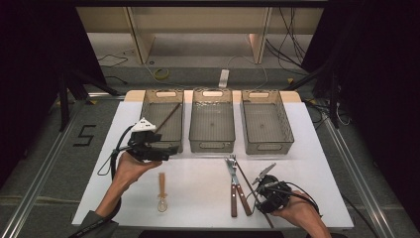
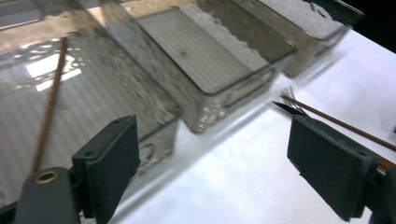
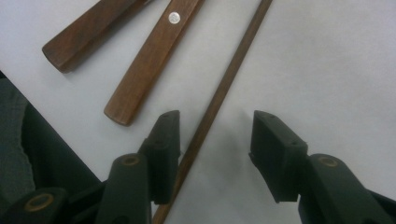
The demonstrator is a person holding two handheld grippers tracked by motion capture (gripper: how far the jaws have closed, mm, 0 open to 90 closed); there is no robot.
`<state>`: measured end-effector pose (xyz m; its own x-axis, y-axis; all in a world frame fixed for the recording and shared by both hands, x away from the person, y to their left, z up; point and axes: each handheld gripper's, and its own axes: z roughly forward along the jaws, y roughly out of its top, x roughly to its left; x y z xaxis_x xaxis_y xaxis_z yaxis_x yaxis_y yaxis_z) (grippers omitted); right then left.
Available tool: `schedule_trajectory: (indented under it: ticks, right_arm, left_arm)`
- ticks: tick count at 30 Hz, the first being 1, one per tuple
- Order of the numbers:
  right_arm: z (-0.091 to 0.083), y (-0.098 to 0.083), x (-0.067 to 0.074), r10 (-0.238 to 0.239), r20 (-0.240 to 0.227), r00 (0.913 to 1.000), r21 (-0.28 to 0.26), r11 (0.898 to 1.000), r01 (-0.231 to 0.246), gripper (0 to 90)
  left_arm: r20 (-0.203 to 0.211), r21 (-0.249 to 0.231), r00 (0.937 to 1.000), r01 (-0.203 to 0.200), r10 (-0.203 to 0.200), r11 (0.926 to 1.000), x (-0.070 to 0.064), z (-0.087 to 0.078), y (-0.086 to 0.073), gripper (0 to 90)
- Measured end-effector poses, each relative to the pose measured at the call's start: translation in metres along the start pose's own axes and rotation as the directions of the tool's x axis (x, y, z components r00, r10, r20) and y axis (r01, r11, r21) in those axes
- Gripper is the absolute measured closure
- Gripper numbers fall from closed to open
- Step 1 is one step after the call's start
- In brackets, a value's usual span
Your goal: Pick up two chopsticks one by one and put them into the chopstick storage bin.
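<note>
High view: inventory of the sorting job, largest item first.

1. Bench (image 1: 297, 134), white top, carrying everything below.

2. Three smoked-plastic bins in a row at the far side. Left bin (image 1: 174, 133) holds one chopstick (image 1: 168, 117) lying on a slant; middle bin (image 1: 212, 121) and right bin (image 1: 266, 121) look bare.

3. Left tool (image 1: 167, 152), held at the near edge of the left bin. Jaws stand wide apart with nothing between them; the left gripper view confirms bare pads (image 2: 114, 161).

4. Right tool (image 1: 264, 177), near the front right of the bench. Jaws about half parted, straddling the second chopstick (image 3: 219, 98) without yet pinching it. In the right gripper view the stick runs close along one pad (image 3: 163, 149), the other pad well off it.

5. Two wooden-handled forks (image 1: 234, 186), side by side just left of the stick, tines toward the bins.

6. Spoon (image 1: 162, 191), front left, bowl toward the person.

Step in hand, as I judge it: picking up the loose chopstick.
- Orientation: long axis slanted, far end up by the fork tines, near end at the front edge under the right hand. It lies flat on the bench.
- Handling advice: shift the tool sideways so the stick sits midway between the pads, keep the pads square across the axis, then close. A thin round stick may roll or pivot if caught off-centre.
- Keep clear of the nearest fork handle (image 3: 149, 60), which lies close beside it.
</note>
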<state>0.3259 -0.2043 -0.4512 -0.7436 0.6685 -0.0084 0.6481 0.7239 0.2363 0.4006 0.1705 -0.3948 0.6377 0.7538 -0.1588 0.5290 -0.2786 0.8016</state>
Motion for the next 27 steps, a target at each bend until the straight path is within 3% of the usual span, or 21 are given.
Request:
schedule_trajectory:
  ticks: [4, 9, 14, 18, 23, 27]
  right_arm:
    - [0.001, 0.000, 0.000, -0.008, -0.013, 0.9999, 0.015, 1.000, 0.008, 57.7]
    - [0.004, 0.002, 0.001, -0.023, 0.005, 0.9997, 0.036, 0.999, 0.022, 63.5]
    - [0.004, 0.002, 0.001, -0.028, 0.014, 0.9995, 0.053, 0.998, 0.027, 69.5]
    - [0.004, 0.003, -0.003, -0.024, 0.004, 0.9997, 0.060, 0.998, 0.024, 75.4]
    - [0.004, 0.006, -0.006, -0.025, 0.000, 0.9997, 0.089, 0.996, 0.025, 77.0]
    - [0.004, 0.008, -0.011, -0.016, 0.026, 0.9995, 0.114, 0.993, 0.013, 79.1]
  left_arm:
    - [0.032, 0.016, 0.9987, -0.040, 0.039, 0.9991, -0.011, 0.002, -0.007, 15.4]
    - [0.046, 0.009, 0.9982, -0.039, 0.039, 0.9992, -0.015, 0.001, -0.017, 15.3]
    - [0.036, 0.020, 0.9985, -0.041, 0.040, 0.9990, -0.017, 0.002, -0.023, 15.4]
    - [0.023, 0.030, 0.9972, -0.072, 0.071, 0.9970, -0.020, 0.001, -0.025, 15.4]
    - [0.027, 0.020, 0.9971, -0.072, 0.071, 0.9972, -0.021, 0.000, -0.025, 15.4]
    - [0.031, 0.018, 0.9968, -0.075, 0.074, 0.9970, -0.022, 0.000, -0.024, 15.4]
